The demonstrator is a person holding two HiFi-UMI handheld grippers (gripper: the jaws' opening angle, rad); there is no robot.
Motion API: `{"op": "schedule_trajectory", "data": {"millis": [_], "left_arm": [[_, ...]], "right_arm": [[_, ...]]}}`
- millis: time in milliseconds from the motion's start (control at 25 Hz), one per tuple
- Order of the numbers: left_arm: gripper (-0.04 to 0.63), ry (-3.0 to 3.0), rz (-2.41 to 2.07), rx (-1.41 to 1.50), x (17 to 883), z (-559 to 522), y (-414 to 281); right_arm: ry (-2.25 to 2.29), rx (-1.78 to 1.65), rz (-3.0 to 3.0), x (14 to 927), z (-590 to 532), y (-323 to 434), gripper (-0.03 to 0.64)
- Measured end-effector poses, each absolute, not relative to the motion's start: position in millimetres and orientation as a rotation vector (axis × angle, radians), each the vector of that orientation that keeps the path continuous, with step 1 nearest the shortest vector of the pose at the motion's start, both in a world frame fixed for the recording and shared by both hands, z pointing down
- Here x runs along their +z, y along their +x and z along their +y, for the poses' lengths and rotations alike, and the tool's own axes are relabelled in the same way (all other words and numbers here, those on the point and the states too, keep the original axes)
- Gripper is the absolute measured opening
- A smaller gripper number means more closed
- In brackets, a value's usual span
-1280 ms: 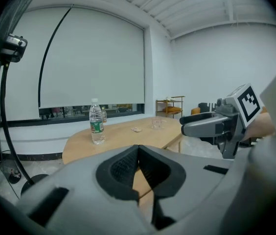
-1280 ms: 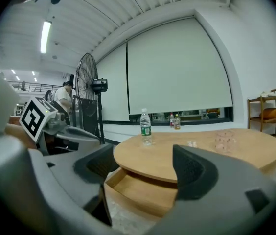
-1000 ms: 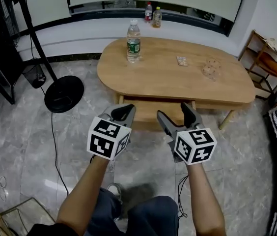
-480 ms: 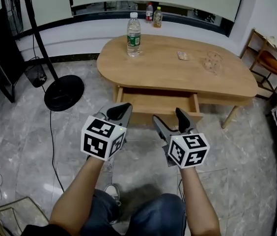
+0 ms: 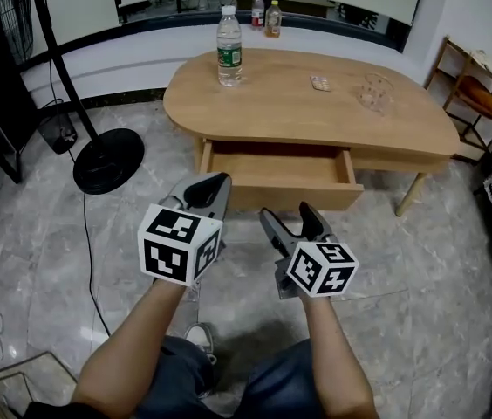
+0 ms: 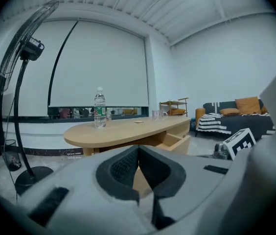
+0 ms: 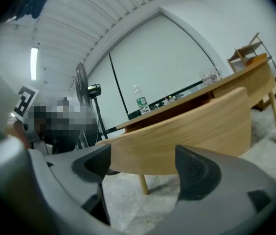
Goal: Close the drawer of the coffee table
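Note:
The oval wooden coffee table (image 5: pixel 316 112) has its drawer (image 5: pixel 281 195) pulled out toward me, showing an empty inside. My left gripper (image 5: pixel 211 184) hovers in front of the drawer's left half, jaws shut with nothing in them. In the left gripper view (image 6: pixel 138 153) its pads meet at the tip. My right gripper (image 5: pixel 288 218) hangs lower, short of the drawer front, and is open. Its jaws have just been opening a little wider with nothing between them. In the right gripper view (image 7: pixel 143 168) the drawer front (image 7: pixel 187 131) fills the space ahead, apart from the fingers.
On the table stand a water bottle (image 5: pixel 228 37), a glass (image 5: pixel 375 92) and a small packet (image 5: pixel 320 83). A fan's round base (image 5: pixel 108 160) with a cable sits on the floor to the left. A wooden rack (image 5: pixel 477 103) stands at the right.
Both grippers have sunk lower in front of the table, the right one more, and it has rolled. The drawer's open inside has come into view. The drawer has not moved.

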State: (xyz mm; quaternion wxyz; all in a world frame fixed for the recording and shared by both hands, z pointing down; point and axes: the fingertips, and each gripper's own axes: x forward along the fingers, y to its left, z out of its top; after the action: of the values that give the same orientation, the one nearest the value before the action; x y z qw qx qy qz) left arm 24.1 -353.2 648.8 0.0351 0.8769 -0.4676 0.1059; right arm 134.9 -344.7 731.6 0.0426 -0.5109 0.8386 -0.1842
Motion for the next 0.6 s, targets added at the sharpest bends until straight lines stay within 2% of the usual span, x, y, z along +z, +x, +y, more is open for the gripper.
{"op": "schedule_trajectory", "data": {"millis": [200,360,600], "left_arm": [[0.002,2.669,-1.437,0.361,658,-359,22],[0.002,2.646,-1.453,0.360,661,-362,14],[0.002,2.638,-1.484,0.393,663,-367,3]], "right_arm": [[-1.504,-0.748,2.369,755,-354,145,0.418],[-1.412,-0.909,2.149,774,-367,152,0.464],[-1.285,-0.992,1.938,783,-388,156,0.497]]}}
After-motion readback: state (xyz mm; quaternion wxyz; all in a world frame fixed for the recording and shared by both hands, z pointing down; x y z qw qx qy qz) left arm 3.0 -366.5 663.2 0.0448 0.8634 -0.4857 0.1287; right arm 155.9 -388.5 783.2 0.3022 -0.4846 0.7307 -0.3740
